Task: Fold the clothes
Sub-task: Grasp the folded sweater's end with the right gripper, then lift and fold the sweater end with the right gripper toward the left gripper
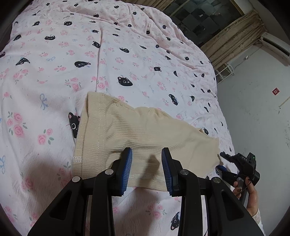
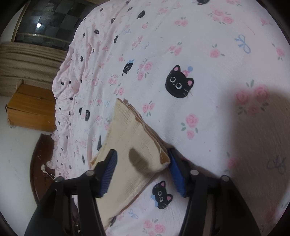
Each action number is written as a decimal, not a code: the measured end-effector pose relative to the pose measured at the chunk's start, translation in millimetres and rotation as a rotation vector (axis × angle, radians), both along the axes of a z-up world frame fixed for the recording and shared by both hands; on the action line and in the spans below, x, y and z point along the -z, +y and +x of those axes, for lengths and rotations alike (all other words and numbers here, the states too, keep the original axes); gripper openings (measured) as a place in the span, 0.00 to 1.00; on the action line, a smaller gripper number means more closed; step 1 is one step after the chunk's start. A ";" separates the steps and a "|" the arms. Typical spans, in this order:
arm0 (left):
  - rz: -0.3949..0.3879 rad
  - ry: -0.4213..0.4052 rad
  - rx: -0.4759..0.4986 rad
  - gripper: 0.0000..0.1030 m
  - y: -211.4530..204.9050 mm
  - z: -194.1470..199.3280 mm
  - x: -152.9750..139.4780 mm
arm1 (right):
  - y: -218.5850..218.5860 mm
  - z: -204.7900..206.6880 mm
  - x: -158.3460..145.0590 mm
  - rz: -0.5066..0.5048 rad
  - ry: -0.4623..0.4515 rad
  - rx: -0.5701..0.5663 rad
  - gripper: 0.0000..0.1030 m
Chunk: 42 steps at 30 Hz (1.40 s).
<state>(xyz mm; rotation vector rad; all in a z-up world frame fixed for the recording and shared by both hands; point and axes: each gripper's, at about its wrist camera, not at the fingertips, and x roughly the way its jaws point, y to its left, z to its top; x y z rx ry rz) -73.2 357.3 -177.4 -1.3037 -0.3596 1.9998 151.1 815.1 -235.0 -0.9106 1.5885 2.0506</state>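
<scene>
Lying folded on the bed [image 1: 54, 72], one beige ribbed garment [image 1: 126, 130], layered edges stacked along its far side in the right wrist view [image 2: 130, 130], one stitched hem nearest the left camera. Spread flat except for a slight rise at the right corner. Covering the bed, one pink sheet printed with black cat faces, pink roses and blue bows.

Hovering over the near hem, left gripper [image 1: 147, 170], two blue-padded fingers [image 1: 126, 168] spread wide with cloth showing in the gap, nothing pinched. Reaching in at the garment's right corner, right gripper [image 1: 223, 161], seen small and dark in the left view. From its own camera, right gripper [image 2: 143, 174] with two fingers [image 2: 108, 172] parted on either side of the folded corner, not closed on it; contact with the fabric cannot be told. Holding that gripper, one hand [image 1: 248, 196] with dark nail polish and a lace cuff.

Beyond the bed: one wooden cabinet [image 2: 30, 107], beige curtains [image 1: 235, 40], one dark window [image 1: 208, 16], one wall air-conditioning unit [image 1: 275, 45], one small red sticker [image 1: 275, 91] on the white wall.
</scene>
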 end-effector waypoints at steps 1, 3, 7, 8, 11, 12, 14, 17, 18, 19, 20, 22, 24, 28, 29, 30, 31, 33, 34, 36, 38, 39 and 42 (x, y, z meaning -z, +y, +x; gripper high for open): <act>-0.002 -0.001 0.001 0.28 0.3 -0.1 0.2 | 0.4 0.6 -0.2 0.004 -0.005 -0.003 0.39; -0.004 -0.005 -0.001 0.28 1.0 -0.4 0.7 | 1.3 3.4 -0.6 0.010 -0.017 -0.011 0.18; -0.012 -0.012 -0.004 0.28 1.1 -0.9 1.5 | 3.2 8.8 -1.2 0.021 -0.039 -0.028 0.10; -0.014 -0.014 -0.005 0.28 0.6 -1.0 1.6 | 2.5 9.6 -3.1 0.030 -0.042 -0.031 0.10; -0.020 -0.017 -0.006 0.28 -1.1 -1.6 1.9 | -3.2 6.5 -21.0 0.102 -0.050 -0.053 0.09; -0.017 -0.018 -0.007 0.28 -1.9 -1.8 1.3 | -5.8 3.8 -28.9 0.135 -0.055 -0.066 0.08; -0.012 -0.021 -0.009 0.28 -3.5 -2.3 0.3 | -11.8 -2.8 -46.1 0.194 -0.059 -0.093 0.08; 0.027 -0.012 -0.023 0.28 -11.4 -2.9 -7.8 | -21.4 -13.2 -71.6 0.264 -0.060 -0.135 0.08; 0.045 -0.004 -0.027 0.28 -15.2 -3.7 -12.1 | -25.3 -17.3 -79.8 0.291 -0.064 -0.151 0.08; 0.053 0.002 -0.035 0.28 -19.3 -5.5 -15.8 | -30.5 -22.0 -88.0 0.320 -0.068 -0.169 0.08; 0.060 0.009 -0.042 0.28 -23.3 -7.3 -19.5 | -36.4 -27.0 -96.3 0.351 -0.073 -0.187 0.08; 0.056 0.023 -0.062 0.28 -31.4 -11.8 -25.7 | -50.2 -38.5 -111.6 0.403 -0.073 -0.232 0.08; 0.022 0.041 -0.093 0.28 -40.2 -17.2 -30.3 | -66.4 -52.9 -124.6 0.445 -0.071 -0.278 0.08; -0.019 0.050 -0.167 0.28 -60.5 -29.5 -33.4 | -107.2 -86.6 -145.5 0.539 -0.074 -0.388 0.08; -0.024 0.048 -0.182 0.28 -65.5 -32.0 -33.7 | -120.3 -95.7 -148.7 0.565 -0.076 -0.420 0.08; -0.022 0.047 -0.198 0.28 -70.8 -34.5 -34.0 | -133.6 -104.3 -151.3 0.593 -0.078 -0.450 0.08; -0.011 0.044 -0.208 0.28 -76.2 -36.5 -33.8 | -146.9 -113.0 -153.9 0.620 -0.080 -0.481 0.08; 0.002 0.035 -0.230 0.28 -85.1 -40.3 -33.5 | -169.8 -128.2 -154.4 0.645 -0.079 -0.535 0.08; 0.004 0.035 -0.236 0.28 -88.0 -41.5 -33.6 | -183.5 -136.1 -152.9 0.653 -0.077 -0.568 0.08; 0.005 0.038 -0.249 0.28 -93.9 -43.6 -34.6 | -214.4 -152.2 -149.5 0.675 -0.071 -0.639 0.08; 0.005 0.040 -0.259 0.28 -98.0 -45.0 -35.5 | -243.6 -164.5 -142.9 0.690 -0.064 -0.707 0.08; 0.005 0.040 -0.263 0.28 -99.3 -45.5 -35.6 | -259.5 -170.5 -138.6 0.694 -0.061 -0.743 0.08; 0.007 0.039 -0.271 0.28 -102.6 -46.3 -35.8 | -302.2 -184.0 -124.6 0.711 -0.065 -0.843 0.08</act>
